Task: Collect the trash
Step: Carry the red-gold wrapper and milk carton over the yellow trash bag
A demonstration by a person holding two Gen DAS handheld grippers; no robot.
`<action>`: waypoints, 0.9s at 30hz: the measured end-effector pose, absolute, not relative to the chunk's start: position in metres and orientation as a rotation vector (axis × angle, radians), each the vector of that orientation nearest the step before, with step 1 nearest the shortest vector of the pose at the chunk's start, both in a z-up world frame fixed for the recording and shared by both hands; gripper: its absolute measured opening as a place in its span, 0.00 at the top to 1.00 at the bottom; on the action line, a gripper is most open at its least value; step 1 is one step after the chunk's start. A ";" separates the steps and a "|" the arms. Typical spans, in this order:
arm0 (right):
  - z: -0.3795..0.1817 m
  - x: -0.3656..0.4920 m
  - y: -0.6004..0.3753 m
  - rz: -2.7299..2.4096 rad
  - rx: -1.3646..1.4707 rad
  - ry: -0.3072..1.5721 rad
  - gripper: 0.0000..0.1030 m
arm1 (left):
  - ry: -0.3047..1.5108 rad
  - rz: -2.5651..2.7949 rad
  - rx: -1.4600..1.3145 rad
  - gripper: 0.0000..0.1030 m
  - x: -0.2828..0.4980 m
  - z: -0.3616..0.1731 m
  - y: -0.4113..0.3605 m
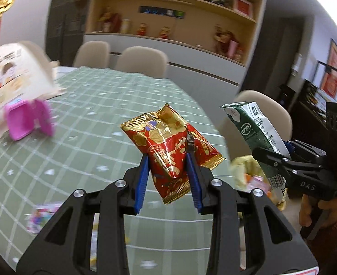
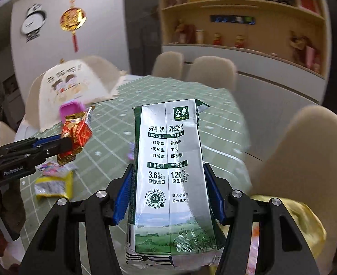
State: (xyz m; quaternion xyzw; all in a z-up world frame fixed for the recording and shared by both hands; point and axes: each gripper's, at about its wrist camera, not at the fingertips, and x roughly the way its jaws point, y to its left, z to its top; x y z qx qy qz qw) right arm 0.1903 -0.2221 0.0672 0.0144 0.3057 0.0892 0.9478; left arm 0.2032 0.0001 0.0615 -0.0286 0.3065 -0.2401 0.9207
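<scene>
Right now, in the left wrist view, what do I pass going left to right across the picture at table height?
Paper bag with cartoon print → pink plastic container → red and gold snack wrapper held in the left gripper → green and white milk carton held in the right gripper.

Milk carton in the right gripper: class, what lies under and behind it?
Behind the milk carton is the green checked tablecloth and beige chairs. Beside its base a yellow bag shows; what lies directly beneath is covered.
</scene>
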 end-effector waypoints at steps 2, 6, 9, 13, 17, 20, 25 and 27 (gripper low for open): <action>0.065 0.174 -0.248 0.135 0.042 0.616 0.46 | 0.638 -0.542 -0.047 0.70 0.198 0.060 -0.024; 0.060 0.149 -0.291 0.060 0.071 0.609 0.46 | 0.662 -0.651 0.003 0.70 0.185 0.054 -0.081; 0.055 0.130 -0.324 -0.002 0.097 0.606 0.46 | 0.686 -0.729 0.032 0.70 0.179 0.048 -0.122; 0.043 0.110 -0.366 -0.066 0.145 0.614 0.46 | 0.725 -0.801 0.084 0.70 0.175 0.033 -0.174; 0.027 0.098 -0.399 -0.109 0.192 0.621 0.46 | 0.773 -0.855 0.122 0.70 0.176 0.017 -0.213; 0.016 0.093 -0.417 -0.129 0.223 0.626 0.46 | 0.819 -0.871 0.148 0.70 0.180 0.003 -0.238; -0.001 0.094 -0.435 -0.143 0.253 0.648 0.46 | 0.872 -0.878 0.185 0.70 0.184 -0.022 -0.263; -0.007 0.095 -0.441 -0.145 0.265 0.656 0.46 | 0.895 -0.879 0.188 0.70 0.186 -0.032 -0.273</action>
